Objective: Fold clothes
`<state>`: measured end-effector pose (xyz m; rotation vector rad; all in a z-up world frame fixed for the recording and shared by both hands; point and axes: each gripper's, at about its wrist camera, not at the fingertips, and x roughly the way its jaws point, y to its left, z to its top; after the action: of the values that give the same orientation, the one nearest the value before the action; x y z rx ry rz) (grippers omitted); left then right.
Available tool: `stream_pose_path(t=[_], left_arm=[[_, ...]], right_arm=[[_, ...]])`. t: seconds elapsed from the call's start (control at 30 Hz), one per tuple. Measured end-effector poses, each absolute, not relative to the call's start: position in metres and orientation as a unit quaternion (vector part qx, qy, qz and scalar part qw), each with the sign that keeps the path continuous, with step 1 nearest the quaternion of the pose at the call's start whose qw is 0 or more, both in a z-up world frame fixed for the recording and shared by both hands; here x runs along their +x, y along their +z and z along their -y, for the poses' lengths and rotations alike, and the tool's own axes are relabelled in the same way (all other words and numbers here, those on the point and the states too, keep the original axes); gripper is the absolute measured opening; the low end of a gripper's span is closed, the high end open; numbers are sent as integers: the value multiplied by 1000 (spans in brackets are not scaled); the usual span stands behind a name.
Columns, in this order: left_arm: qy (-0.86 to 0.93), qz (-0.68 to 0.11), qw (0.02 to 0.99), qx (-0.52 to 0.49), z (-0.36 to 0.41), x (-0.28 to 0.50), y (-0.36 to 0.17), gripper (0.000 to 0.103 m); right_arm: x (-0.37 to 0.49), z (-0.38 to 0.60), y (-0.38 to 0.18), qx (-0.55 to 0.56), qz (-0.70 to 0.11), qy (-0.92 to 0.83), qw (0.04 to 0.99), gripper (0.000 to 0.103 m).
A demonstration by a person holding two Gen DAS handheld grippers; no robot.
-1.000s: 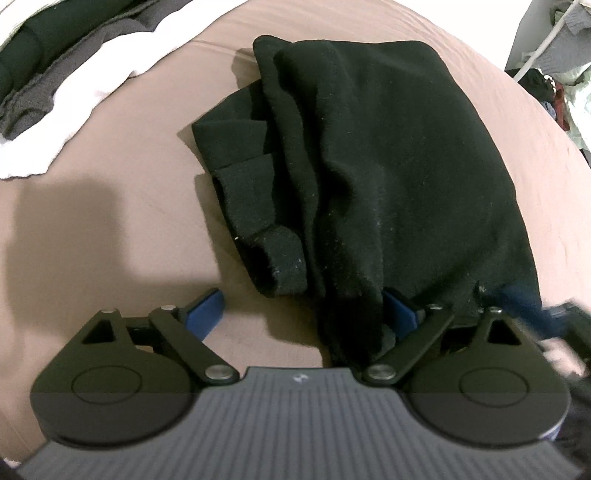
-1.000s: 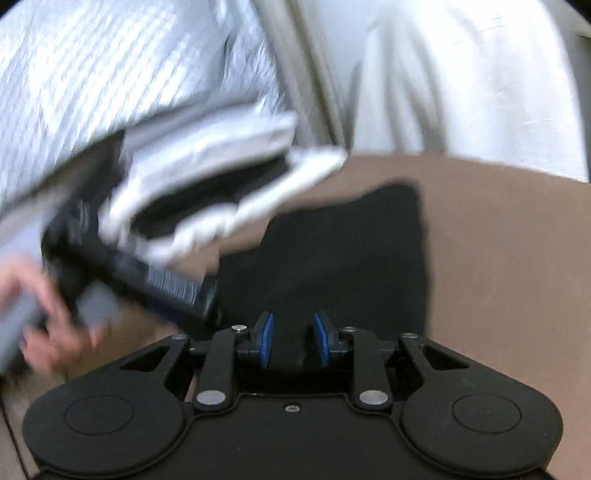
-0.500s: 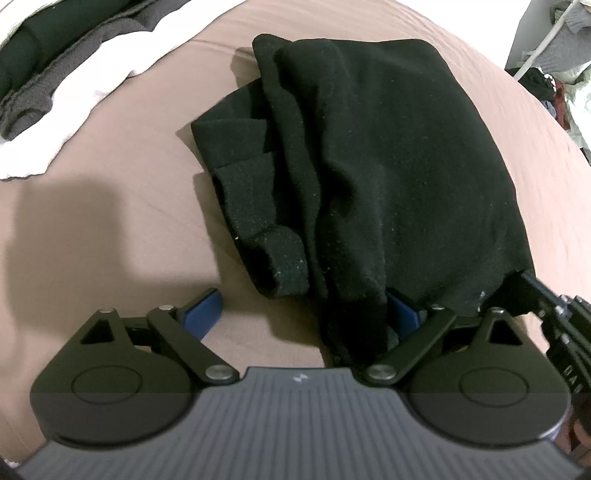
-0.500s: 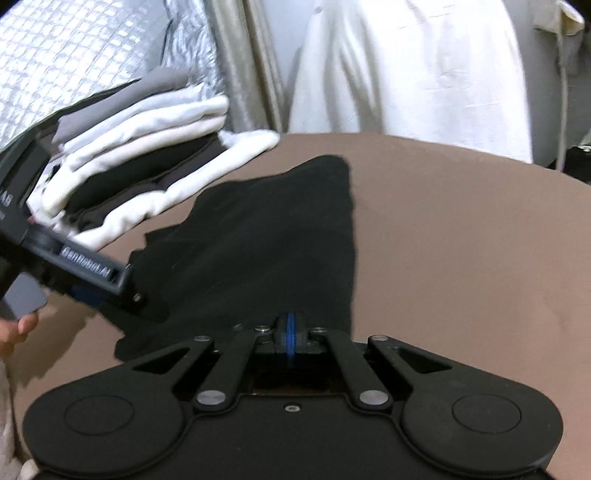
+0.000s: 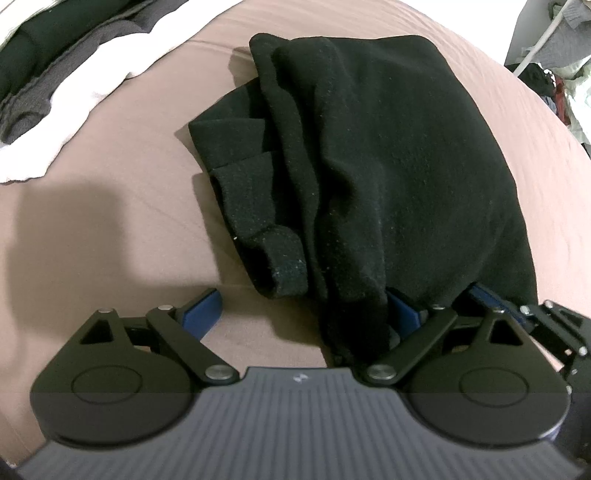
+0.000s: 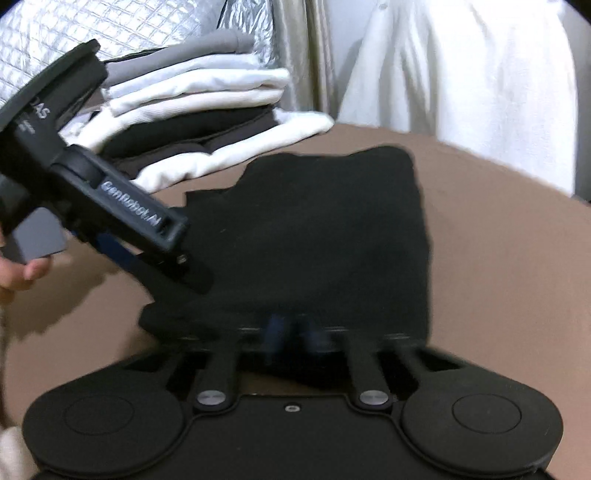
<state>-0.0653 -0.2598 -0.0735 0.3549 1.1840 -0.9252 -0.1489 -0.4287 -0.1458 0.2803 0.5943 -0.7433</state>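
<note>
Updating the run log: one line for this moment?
black sweater: bunched on bed; left gripper: jaws open at its edge; right gripper: jaws shut at its corner

A brown bedsheet (image 5: 110,192) spreads below a quilted silver headboard (image 6: 92,29) and pale curtain (image 6: 461,85).

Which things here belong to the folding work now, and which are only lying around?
Belonging to the job:
- black garment on the brown bed cover
- left hand-held gripper, open
- right hand-held gripper, shut at the garment's near edge

Lying about:
- stack of folded clothes
- hanging white cloth
- clothes heap at the far right
</note>
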Motion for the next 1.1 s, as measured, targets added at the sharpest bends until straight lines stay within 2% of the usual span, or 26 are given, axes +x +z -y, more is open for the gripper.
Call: stream_pose_path(t=[0.3,0.37,0.43,0.47,0.5,0.57,0.6,0.7,0.87,1.1], left_arm=[[-417,-535,718,157,258,-67,-73,96],[-417,-536,717,156,258,-66,-73,96],[-416,-537,717,157,259,-66,-73,96],[-416,-536,717,157,259,-66,-74,96],[-417,-536,717,158,259,-65,-74,96],[-418,-535,717,158,260,-63,-74,96],[-416,-536,718,157,260,-63,-74,96],[-413,-537,719,155,259,-63,-73,96],[-399,-530,733,152,249,-61,-66,96],[-382,-528,747,133,232,-64,-54,96]], right_arm=[[-201,462,-123,114,-260,-548,787,0],[-215,470,-120,142,-244,-577,767,0],[-236,481,-118,218,-203,-573,764,6],[-249,487,-120,281,-173,-554,764,18],[-259,492,-123,336,-148,-534,761,46],[-271,494,-131,401,-122,-513,749,72],[-272,491,-134,412,-125,-510,745,72],[-245,471,-144,378,-206,-495,755,72],[-213,430,-150,280,-271,-474,790,73],[-204,407,-132,201,-224,-440,846,74]])
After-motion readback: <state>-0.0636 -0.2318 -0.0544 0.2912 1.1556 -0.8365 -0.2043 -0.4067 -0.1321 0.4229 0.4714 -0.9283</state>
